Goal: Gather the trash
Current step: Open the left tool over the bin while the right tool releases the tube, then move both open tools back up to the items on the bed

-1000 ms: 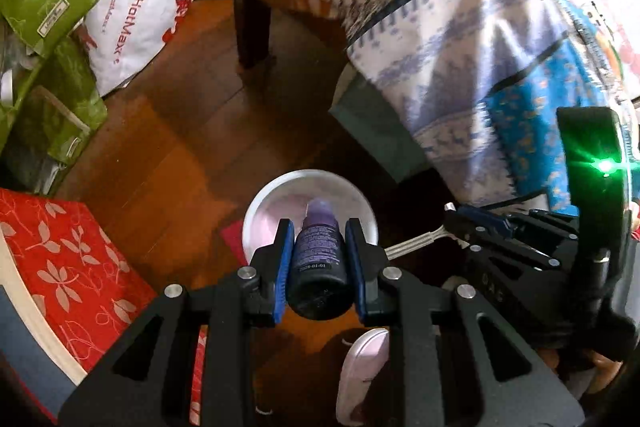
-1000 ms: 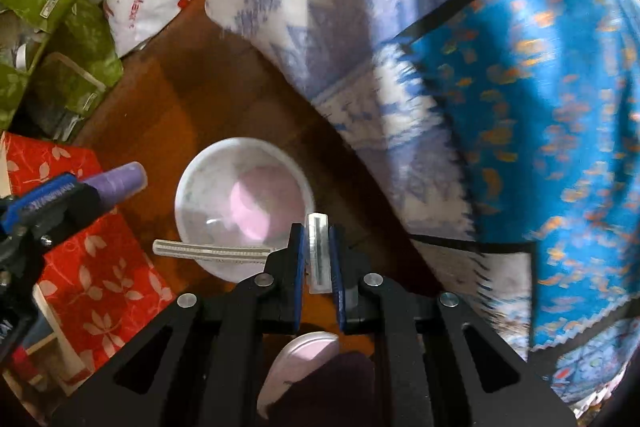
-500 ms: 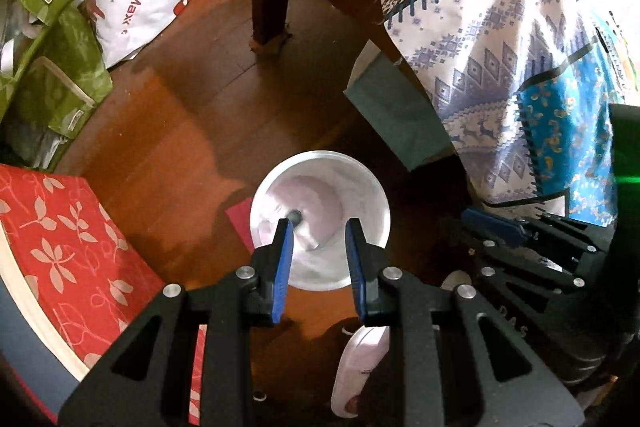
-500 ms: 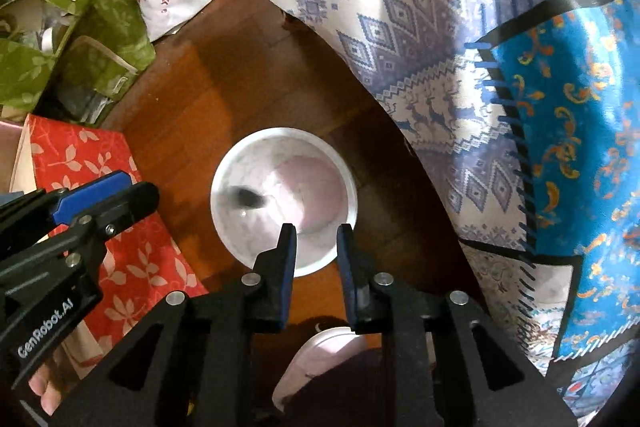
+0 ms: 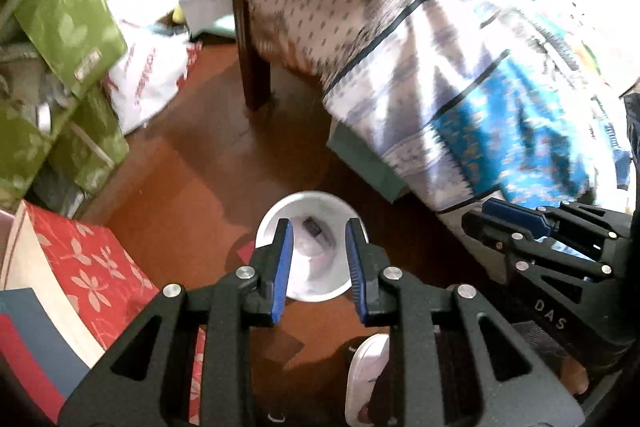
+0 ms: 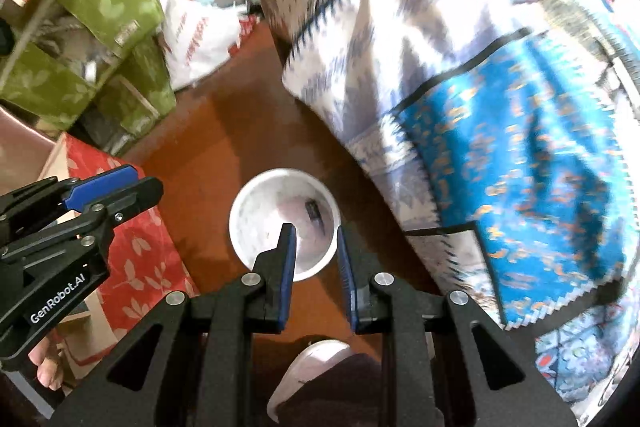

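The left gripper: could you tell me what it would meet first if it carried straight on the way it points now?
Most likely the white bin on the floor: the left gripper, open and empty, points down into its mouth. Nothing shows in between, though depth is unclear.

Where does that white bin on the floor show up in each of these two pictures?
Left wrist view: white bin low centre, behind the tool tips.
Right wrist view: white bin centre, just above the tool tips.
Shared landmark: red floral box, left of the bin.
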Motion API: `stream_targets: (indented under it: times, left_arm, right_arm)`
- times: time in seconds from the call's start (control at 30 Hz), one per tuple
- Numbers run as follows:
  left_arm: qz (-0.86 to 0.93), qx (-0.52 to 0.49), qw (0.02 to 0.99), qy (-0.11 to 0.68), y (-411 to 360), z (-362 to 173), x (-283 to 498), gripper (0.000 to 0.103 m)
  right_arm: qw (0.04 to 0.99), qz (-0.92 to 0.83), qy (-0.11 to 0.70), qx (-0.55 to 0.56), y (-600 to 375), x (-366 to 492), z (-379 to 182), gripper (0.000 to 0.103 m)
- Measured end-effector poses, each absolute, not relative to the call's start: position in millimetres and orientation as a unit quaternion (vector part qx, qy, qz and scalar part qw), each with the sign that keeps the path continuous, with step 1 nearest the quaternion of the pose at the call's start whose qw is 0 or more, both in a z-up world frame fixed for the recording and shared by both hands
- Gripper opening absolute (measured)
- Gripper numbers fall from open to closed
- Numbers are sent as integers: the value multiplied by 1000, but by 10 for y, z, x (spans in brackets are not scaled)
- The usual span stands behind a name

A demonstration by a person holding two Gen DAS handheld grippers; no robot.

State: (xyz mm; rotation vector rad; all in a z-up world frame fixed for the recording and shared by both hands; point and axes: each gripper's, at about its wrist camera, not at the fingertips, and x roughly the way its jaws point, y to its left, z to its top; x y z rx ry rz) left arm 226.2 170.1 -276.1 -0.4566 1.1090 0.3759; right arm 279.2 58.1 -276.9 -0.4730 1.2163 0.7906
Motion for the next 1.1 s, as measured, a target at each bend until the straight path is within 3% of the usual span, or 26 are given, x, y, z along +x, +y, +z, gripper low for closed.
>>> stream_targets:
  times: [0.4, 0.5, 0.53, 0.6, 0.67, 0.77, 0.83, 0.97, 1.1]
  left_arm:
    - [176, -164, 887, 393, 1215, -1530, 1903, 27]
    - [173, -154, 907, 351, 1056, -1196, 1808, 33]
    - [173, -148, 915, 334, 990, -1076, 1777, 39]
    - [172, -138, 926, 306, 882, -872, 1724, 50]
    - [168, -129, 937, 279, 766, -699, 1702, 56]
    - [148, -115, 950, 250, 569, -456, 1707, 66]
    - [138, -108, 956, 233, 438, -337, 1721, 71]
    - [124, -86, 966, 211, 206, -164, 1830, 92]
    - [101, -81, 971, 201, 10, -73, 2035, 93]
  right_arm:
    - [829, 364, 400, -144, -112, 2495, -1584, 19]
    - [858, 360, 346, -120, -392, 2416, -1230, 19]
    - [871, 355, 321, -109, -491, 2363, -1074, 20]
    - [888, 347, 287, -95, -651, 2311, -882, 30]
    - [900, 339, 261, -81, -812, 2266, -717, 57]
    - [919, 322, 222, -53, -1074, 2214, -505, 72]
    - [927, 310, 207, -44, -1210, 2212, -395, 77]
    - [937, 293, 186, -37, -1444, 2270, -240, 78]
    - [946, 266, 179, -38, -1668, 2349, -180, 78]
